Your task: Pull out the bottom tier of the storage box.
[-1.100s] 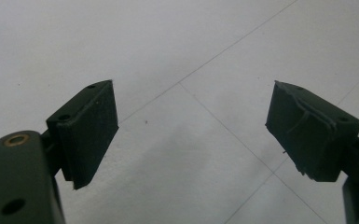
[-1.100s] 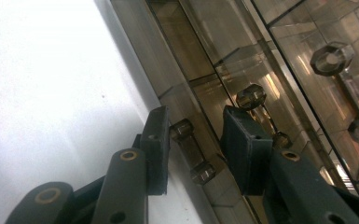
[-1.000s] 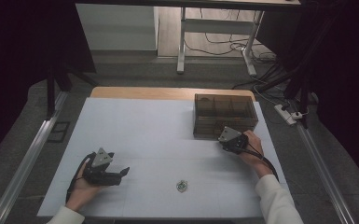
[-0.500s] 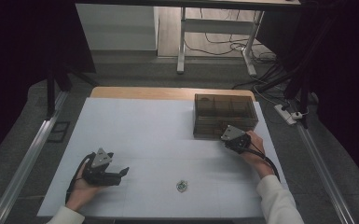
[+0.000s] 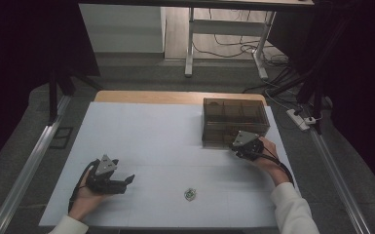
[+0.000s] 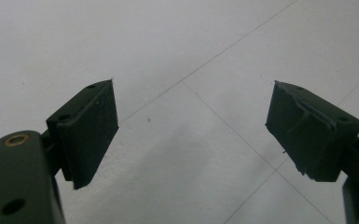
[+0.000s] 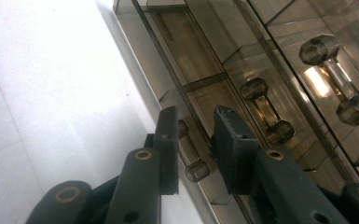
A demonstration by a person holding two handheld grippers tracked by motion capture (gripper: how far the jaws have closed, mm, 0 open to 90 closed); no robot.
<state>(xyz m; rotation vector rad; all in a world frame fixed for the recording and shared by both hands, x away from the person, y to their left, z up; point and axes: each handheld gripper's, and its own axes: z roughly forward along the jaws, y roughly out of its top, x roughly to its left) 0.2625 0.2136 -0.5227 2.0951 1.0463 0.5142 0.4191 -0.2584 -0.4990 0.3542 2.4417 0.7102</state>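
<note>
Okay, largest first. One table (image 5: 151,131) with a white cover. One smoked clear plastic drawer box (image 5: 234,114) sits at its far right; the person's right hand is at the box's near front. It is rigid, glossy, probably light, so it could slide on the cover if pulled hard, and hard plastic can crack under a heavy squeeze.

Two grippers. The left gripper (image 6: 191,107) rests low over bare table at the near left, jaws wide apart with nothing between them. The right gripper (image 7: 196,116) is against the box front, and its jaws have just opened a little. They stand narrowly apart and straddle the nearest drawer pull (image 7: 192,163). There looks to be a gap on one side, so it probably isn't pinched yet, though contact is hard to judge from this angle.

Three drawer pulls count in the right gripper view, all small clear dumbbell-shaped bars. They're stiff and slippery. The best hold is across the thin middle bar between the two knobs, followed by a straight pull outward.

One small trinket (image 5: 190,194) lies on the cover near the front edge, well apart from both grippers and too small to identify.
</note>
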